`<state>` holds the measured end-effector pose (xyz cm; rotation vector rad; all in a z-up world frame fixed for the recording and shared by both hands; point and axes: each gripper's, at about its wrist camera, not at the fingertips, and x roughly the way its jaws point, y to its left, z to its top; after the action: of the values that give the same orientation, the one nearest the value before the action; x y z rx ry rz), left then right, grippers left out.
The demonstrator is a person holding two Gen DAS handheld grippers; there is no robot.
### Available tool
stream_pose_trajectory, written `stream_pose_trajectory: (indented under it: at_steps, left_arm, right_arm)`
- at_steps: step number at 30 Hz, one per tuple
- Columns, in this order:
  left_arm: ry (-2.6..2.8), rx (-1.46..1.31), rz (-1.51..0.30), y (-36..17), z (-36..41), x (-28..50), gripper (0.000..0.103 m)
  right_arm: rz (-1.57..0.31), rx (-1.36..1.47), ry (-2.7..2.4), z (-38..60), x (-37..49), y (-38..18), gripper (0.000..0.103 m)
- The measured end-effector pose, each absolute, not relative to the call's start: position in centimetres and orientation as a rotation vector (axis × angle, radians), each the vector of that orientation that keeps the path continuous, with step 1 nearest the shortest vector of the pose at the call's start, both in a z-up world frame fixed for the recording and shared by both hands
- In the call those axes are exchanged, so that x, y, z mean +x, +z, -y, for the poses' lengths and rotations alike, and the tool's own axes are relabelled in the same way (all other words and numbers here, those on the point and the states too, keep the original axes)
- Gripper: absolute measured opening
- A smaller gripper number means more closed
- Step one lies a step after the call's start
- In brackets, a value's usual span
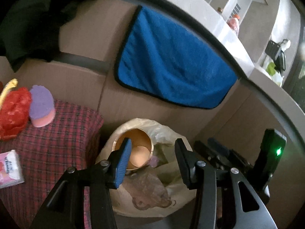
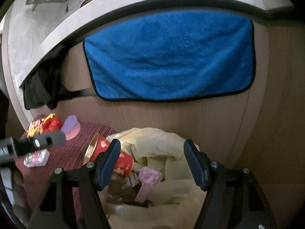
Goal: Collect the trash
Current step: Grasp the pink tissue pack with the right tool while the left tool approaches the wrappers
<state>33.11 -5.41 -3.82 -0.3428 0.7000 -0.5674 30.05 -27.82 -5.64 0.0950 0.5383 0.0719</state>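
Observation:
A cream plastic trash bag (image 1: 177,187) lies open on the floor against a cardboard wall. In its mouth a red paper cup (image 2: 124,160) with a gold rim lies on its side, its gold inside (image 1: 141,139) facing the left wrist view. My left gripper (image 1: 152,143) hangs open over the bag, and its left finger overlaps the cup's rim without pinching it. My right gripper (image 2: 152,143) is open over the same bag (image 2: 148,137) with nothing between its pads. A pink plastic scrap (image 2: 148,177) and brownish wrappers (image 1: 148,190) lie inside the bag.
To the left a red plaid cloth (image 1: 57,143) carries a purple-and-pink sponge (image 1: 41,108), a crumpled red wrapper (image 1: 13,110) and a small tissue pack (image 1: 9,168). A blue towel (image 2: 171,57) hangs on the cardboard wall (image 1: 85,30). Black clothing (image 1: 34,19) hangs at upper left.

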Motion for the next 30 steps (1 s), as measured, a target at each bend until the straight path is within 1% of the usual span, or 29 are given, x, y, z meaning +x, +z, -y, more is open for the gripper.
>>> stream_pose_trajectory:
  at_steps: [6, 13, 21, 27, 30]
  left_arm:
    - [-0.44, -0.302, -0.654, -3.0, 1.1, 31.6, 0.047]
    - [-0.265, -0.284, -0.62, -3.3, -6.8, 29.1, 0.047]
    - [-0.079, -0.352, -0.599, -4.2, -17.7, 26.9, 0.047]
    - [-0.01, -0.382, -0.605, -5.2, -24.2, 25.8, 0.047]
    - [0.0, -0.396, -0.626, -5.9, -26.8, 25.6, 0.047]
  right_arm:
    - [-0.532, 0.055, 0.058, 26.9, 27.8, -5.0, 0.065]
    - [-0.519, 0.032, 0.12, 23.5, 26.1, -3.7, 0.065]
    - [-0.55, -0.008, 0.274, 16.3, 26.7, -3.3, 0.065]
    - [-0.618, -0.049, 0.41, 9.4, 28.4, -4.6, 0.065]
    - [-0.655, -0.087, 0.482, 5.5, 29.5, -5.5, 0.062]
